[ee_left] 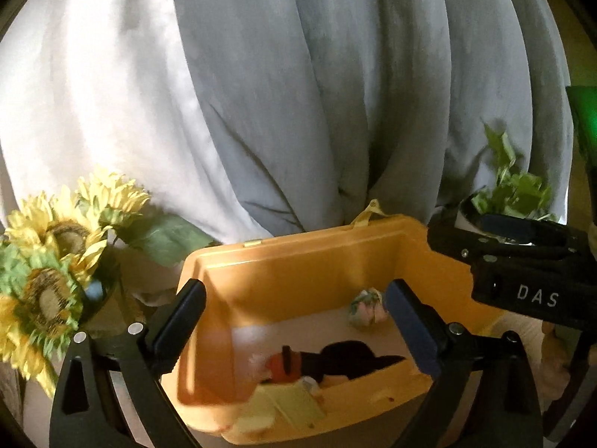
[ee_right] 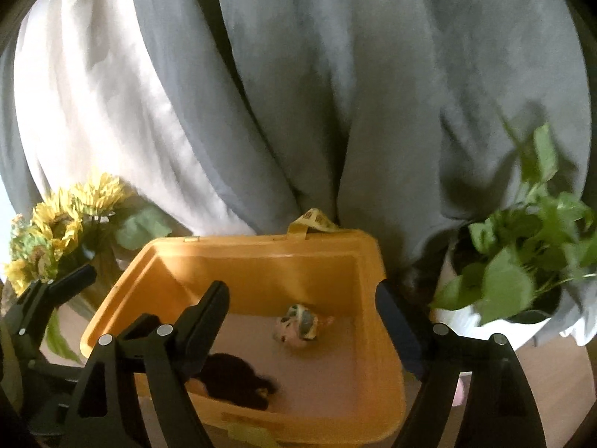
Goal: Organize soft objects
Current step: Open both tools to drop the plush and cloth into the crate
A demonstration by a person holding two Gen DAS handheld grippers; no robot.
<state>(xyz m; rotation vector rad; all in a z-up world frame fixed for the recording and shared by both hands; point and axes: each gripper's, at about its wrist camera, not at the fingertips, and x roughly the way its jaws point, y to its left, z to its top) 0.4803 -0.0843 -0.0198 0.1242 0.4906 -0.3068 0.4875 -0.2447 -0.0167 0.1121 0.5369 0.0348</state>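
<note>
Left gripper (ee_left: 294, 321) wide, empty; right gripper (ee_right: 302, 317) too. Rolled sock (ee_right: 298, 326) dead ahead your right claw, nearer; bin (ee_right: 261, 261) below both.

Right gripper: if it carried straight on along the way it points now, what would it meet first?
Probably the small patterned bundle of rolled fabric lying on the floor of the open orange plastic bin. The right gripper stands open and empty, aimed down into the bin; depth is unclear, so it might reach the bare floor just short of it.
</note>
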